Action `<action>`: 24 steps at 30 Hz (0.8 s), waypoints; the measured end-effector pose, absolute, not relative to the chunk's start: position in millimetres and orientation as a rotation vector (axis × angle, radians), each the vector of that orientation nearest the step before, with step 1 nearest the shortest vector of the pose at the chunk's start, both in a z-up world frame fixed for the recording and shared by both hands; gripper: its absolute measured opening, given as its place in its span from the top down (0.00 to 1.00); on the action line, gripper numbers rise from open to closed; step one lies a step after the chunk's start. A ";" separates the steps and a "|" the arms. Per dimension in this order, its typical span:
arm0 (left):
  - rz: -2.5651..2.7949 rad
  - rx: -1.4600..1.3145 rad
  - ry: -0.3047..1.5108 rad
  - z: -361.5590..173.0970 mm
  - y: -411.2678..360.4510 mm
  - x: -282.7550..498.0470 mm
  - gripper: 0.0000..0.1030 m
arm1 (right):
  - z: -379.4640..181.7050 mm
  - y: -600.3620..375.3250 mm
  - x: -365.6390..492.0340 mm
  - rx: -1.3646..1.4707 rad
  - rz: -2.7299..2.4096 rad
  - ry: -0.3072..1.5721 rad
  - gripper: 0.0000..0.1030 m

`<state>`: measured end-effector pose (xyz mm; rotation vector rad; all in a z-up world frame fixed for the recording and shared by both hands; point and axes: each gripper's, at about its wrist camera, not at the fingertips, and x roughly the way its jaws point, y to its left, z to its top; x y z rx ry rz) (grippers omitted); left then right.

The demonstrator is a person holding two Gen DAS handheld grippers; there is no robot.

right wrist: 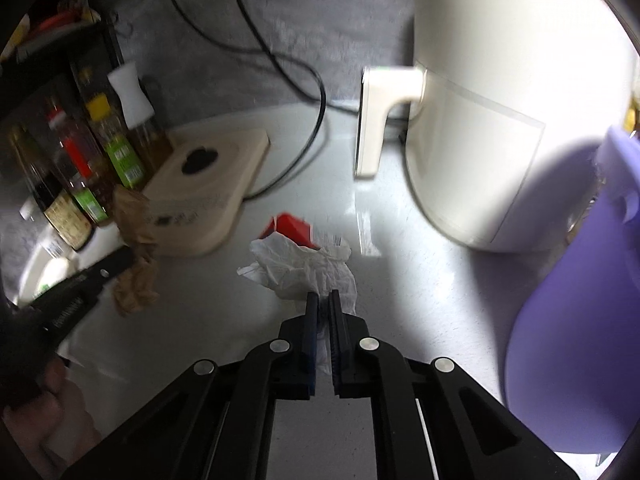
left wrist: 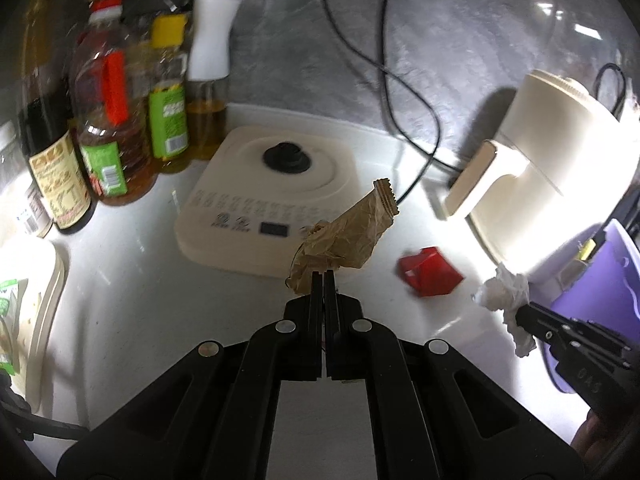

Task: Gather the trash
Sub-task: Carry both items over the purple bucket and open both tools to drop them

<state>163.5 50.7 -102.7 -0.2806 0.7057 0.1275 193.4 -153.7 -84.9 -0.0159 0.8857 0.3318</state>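
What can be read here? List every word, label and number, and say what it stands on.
Nothing reads clearly.
Oil bottles: labels blurred.
Cream appliance base: panel print too small.
Left gripper: white lettering blurred.
Right gripper: embossed marking unclear.

Both grippers matte black w/ round silver screws at linkage pivots, thin parallel fingers (left wrist: 317,286), white lettering.

The left tool (left wrist: 323,276) pinches a crumpled brown wrapper (left wrist: 344,240) above the white table (left wrist: 160,300). At right, the right tool (left wrist: 520,316) grips a white tissue (left wrist: 506,300), near a red box (left wrist: 428,276).
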 end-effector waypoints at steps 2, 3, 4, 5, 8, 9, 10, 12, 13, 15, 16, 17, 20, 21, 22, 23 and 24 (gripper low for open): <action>0.111 -0.269 0.693 -94.1 43.7 162.6 0.98 | -70.2 -159.7 188.0 -0.002 0.332 0.856 0.94; 0.105 -0.264 0.686 -89.8 41.0 161.8 0.98 | -63.4 -162.1 185.7 0.002 0.330 0.839 0.94; 0.099 -0.260 0.679 -85.3 38.3 160.8 0.98 | -58.7 -163.7 183.8 0.006 0.328 0.827 0.94; 0.092 -0.256 0.669 -79.7 34.8 159.3 0.98 | -53.4 -166.2 181.0 0.012 0.326 0.813 0.94; 0.076 -0.244 0.648 -66.7 25.4 155.9 0.98 | -36.7 -174.6 175.1 0.034 0.319 0.775 0.94; 0.071 -0.240 0.642 -62.9 22.3 155.2 0.98 | -30.7 -178.0 171.9 0.040 0.316 0.760 0.94; 0.066 -0.236 0.636 -59.2 19.2 154.4 0.98 | -26.8 -180.5 170.7 0.044 0.314 0.752 0.94; 0.053 -0.227 0.623 -50.7 11.6 153.4 0.98 | -16.7 -186.0 164.5 0.050 0.309 0.730 0.94; 0.048 -0.224 0.618 -48.0 8.7 153.2 0.98 | -13.4 -185.6 162.8 0.053 0.306 0.722 0.94; 0.037 -0.215 0.606 -40.6 1.0 152.3 0.98 | -5.7 -191.2 157.9 0.062 0.302 0.707 0.94; 0.031 -0.212 0.601 -37.8 -1.8 151.8 0.98 | -2.6 -195.4 155.0 0.067 0.301 0.701 0.94; 0.025 -0.208 0.595 -34.0 -5.8 151.2 0.98 | 0.2 -198.5 152.7 0.070 0.298 0.695 0.94; 0.008 -0.198 0.583 -23.6 -17.9 149.3 0.98 | 9.1 -211.1 145.9 0.083 0.286 0.679 0.94; 0.001 -0.195 0.578 -20.4 -21.8 148.9 0.98 | 11.5 -213.8 144.6 0.088 0.282 0.674 0.94; -0.009 -0.190 0.571 -16.0 -27.1 148.4 0.98 | 16.3 -218.9 141.9 0.095 0.276 0.663 0.94; -0.016 -0.187 0.565 -12.9 -30.8 148.2 0.98 | 16.3 -218.9 141.9 0.095 0.276 0.663 0.94; -0.028 -0.181 0.558 -8.3 -36.5 147.7 0.98 | 19.0 -221.7 140.0 0.098 0.272 0.656 0.94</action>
